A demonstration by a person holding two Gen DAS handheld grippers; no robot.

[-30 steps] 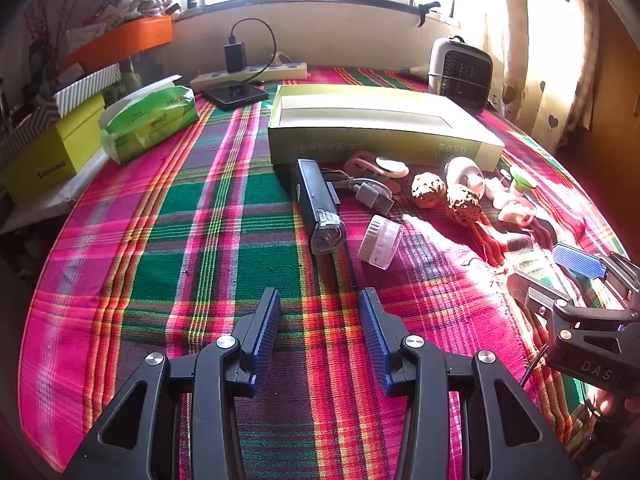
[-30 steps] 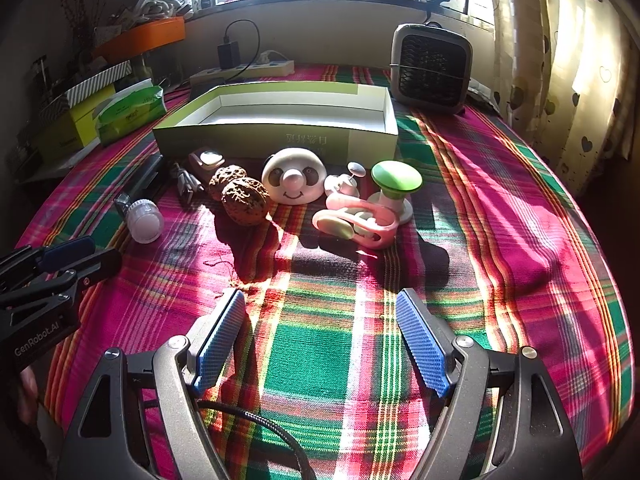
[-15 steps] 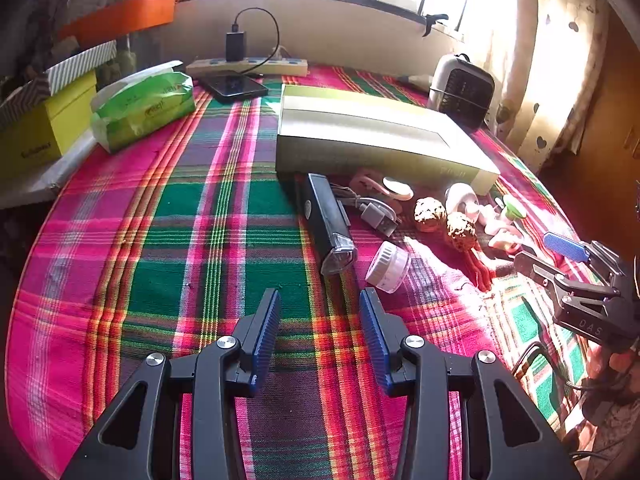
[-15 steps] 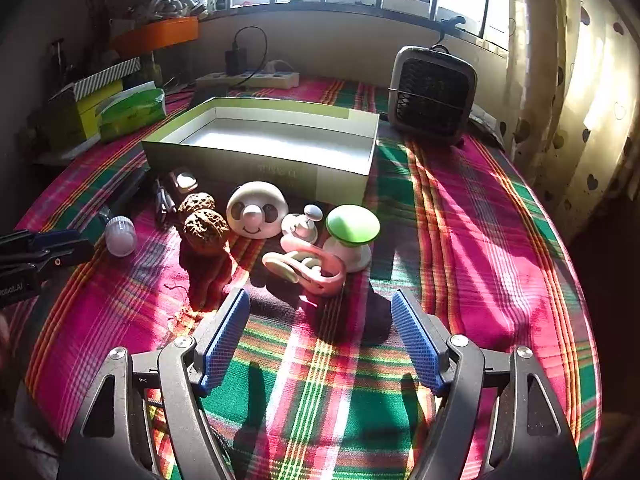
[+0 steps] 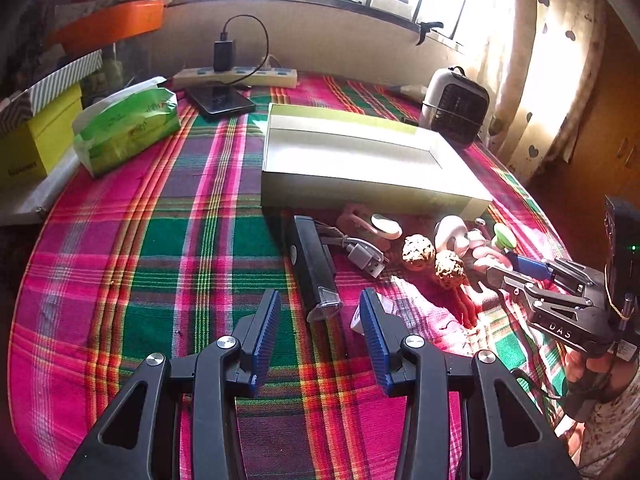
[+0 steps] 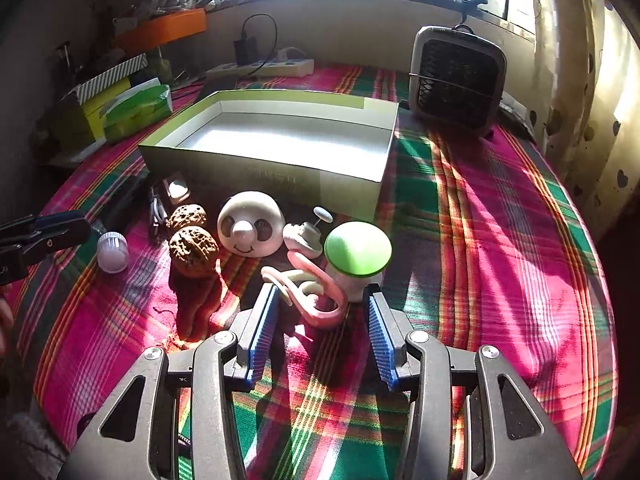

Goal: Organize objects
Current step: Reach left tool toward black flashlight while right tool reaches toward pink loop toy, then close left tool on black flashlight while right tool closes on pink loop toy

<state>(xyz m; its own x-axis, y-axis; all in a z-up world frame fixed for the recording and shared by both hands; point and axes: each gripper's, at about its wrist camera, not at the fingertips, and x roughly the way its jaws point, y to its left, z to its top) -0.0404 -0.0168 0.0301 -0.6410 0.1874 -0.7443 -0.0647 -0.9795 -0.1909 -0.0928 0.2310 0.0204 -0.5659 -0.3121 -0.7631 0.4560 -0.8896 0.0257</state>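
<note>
Phone (image 5: 221, 101) shows only in your left view; both tongs, left (image 5: 320, 322) and right (image 6: 320, 318), hover open, holding nothing.

In the left wrist view, the small white jar (image 5: 374, 314) at centre is mostly hidden behind the left gripper's (image 5: 320, 320) right finger. The yellow box (image 5: 32, 148) is cut off by the left edge. In the right wrist view, the pink ring toy's (image 6: 316, 296) near loop sits partly behind the right gripper's (image 6: 320, 316) fingers, and the black device (image 6: 124, 200) at left lies in deep shadow, with no detail to make out. Print on the open box's (image 6: 280, 176) front wall is too faint to read.
</note>
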